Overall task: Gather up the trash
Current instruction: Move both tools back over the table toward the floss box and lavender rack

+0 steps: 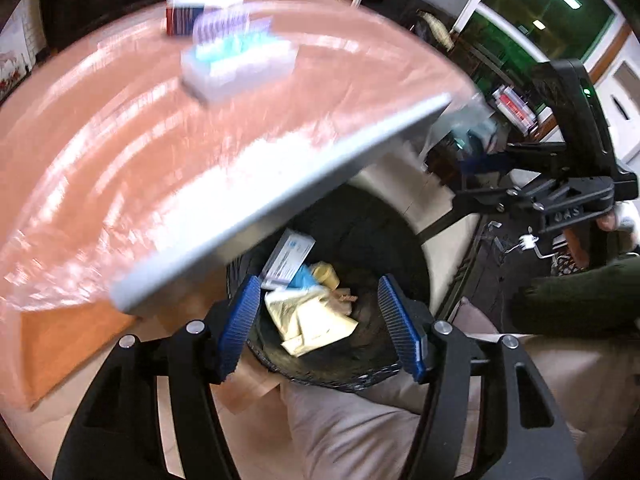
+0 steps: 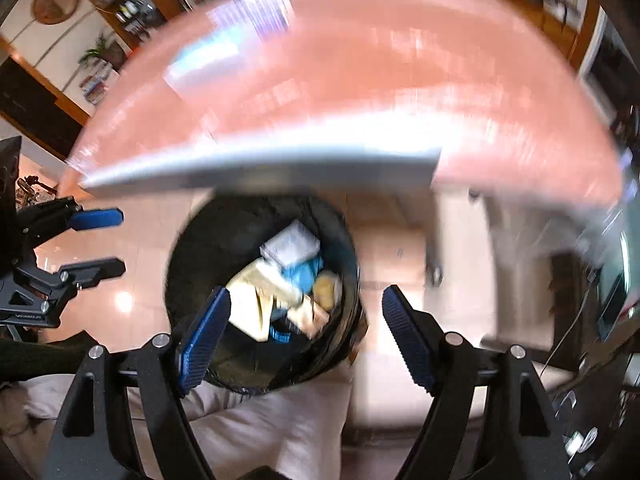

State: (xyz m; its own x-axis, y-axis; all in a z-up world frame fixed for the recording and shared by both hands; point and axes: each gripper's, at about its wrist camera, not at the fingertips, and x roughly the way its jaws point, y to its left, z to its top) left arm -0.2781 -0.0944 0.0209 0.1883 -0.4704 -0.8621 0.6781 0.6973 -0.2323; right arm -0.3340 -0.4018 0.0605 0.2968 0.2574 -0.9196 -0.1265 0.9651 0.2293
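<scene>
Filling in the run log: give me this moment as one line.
left tongs: open, empty | right tongs: open, empty | bin: holds trash | table: boxes remain

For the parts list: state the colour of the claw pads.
Blue, ribbed pads on black arms; clearest in the left wrist view.

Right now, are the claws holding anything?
Left claw: open, holding nothing.
Right claw: open, holding nothing.

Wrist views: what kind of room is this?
Probably a home living or dining room: a table under a pink cover, a black trash bin on the tiled floor beside it, and shelves with a potted plant behind.
</scene>
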